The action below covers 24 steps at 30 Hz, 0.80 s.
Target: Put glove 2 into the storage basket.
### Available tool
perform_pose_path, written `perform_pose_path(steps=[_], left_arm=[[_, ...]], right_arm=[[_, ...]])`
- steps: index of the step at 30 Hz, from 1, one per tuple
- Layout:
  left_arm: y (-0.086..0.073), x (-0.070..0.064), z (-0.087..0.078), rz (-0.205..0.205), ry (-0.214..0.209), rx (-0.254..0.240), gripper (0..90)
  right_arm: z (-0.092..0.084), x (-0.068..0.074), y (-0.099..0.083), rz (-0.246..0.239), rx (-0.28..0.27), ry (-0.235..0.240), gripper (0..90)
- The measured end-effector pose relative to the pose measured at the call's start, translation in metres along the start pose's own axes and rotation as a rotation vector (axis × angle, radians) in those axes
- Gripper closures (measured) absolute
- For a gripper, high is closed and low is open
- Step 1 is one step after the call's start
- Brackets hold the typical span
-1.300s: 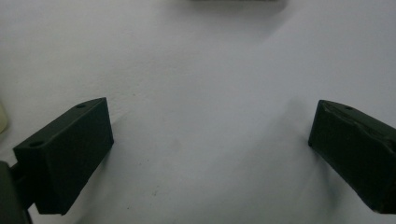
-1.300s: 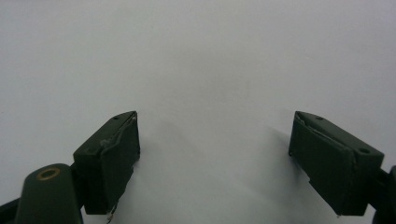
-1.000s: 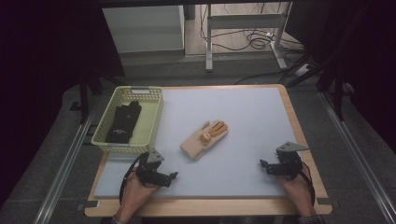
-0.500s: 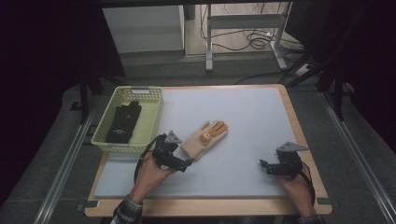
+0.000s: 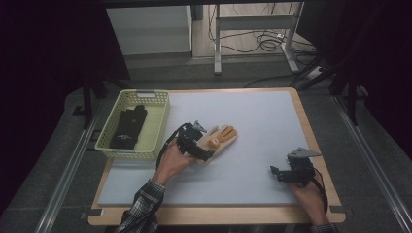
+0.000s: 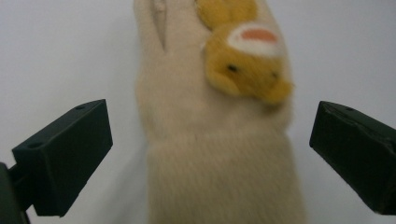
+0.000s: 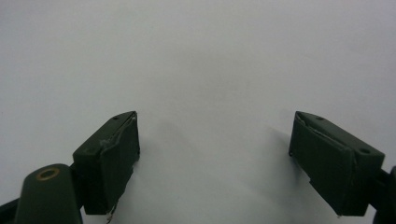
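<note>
Soft cream glove (image 6: 219,154) with yellow bunny, near table's (image 5: 272,121) left edge beside basket (image 5: 158,121). Light, floppy; best grabbed at ribbed cuff. Left gripper (image 6: 210,154) wide open around cuff, holding nothing. Right gripper (image 7: 215,154) open, empty.

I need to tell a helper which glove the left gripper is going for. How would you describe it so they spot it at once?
On the pale mat, look just right of the yellow-green basket. There lies a cream knit glove, its cuff between the open left gripper. Unlike the black glove in the basket, it is light-coloured and carries a small yellow plush animal face.
</note>
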<state>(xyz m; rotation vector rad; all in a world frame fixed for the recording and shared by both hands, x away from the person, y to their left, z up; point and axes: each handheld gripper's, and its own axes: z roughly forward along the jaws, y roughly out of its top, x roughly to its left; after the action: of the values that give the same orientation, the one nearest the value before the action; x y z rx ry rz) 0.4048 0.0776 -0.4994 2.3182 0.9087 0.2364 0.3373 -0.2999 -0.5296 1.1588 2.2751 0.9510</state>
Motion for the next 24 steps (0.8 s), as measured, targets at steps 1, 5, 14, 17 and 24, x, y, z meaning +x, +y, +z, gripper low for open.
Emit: perform_pose_path(steps=[1,5,14,17,24], left_arm=[[0.004,0.002,0.009,-0.007,-0.018,0.012,0.0],[0.009,0.002,0.025,-0.001,-0.025,0.047,0.0],[0.01,-0.006,0.039,0.034,0.003,0.103,10.9],[0.01,-0.01,0.034,0.049,-0.003,0.116,29.3],[0.011,-0.015,0.028,0.044,-0.003,0.127,59.3]], right_arm=[[0.0,0.0,0.0,0.0,0.0,0.0,15.9],[0.0,0.0,0.0,0.001,0.0,0.0,16.0],[0.0,0.0,0.0,0.001,0.0,0.001,15.9],[0.0,0.0,0.0,0.001,0.0,0.0,15.9],[0.0,0.0,0.0,0.0,0.0,0.0,15.9]])
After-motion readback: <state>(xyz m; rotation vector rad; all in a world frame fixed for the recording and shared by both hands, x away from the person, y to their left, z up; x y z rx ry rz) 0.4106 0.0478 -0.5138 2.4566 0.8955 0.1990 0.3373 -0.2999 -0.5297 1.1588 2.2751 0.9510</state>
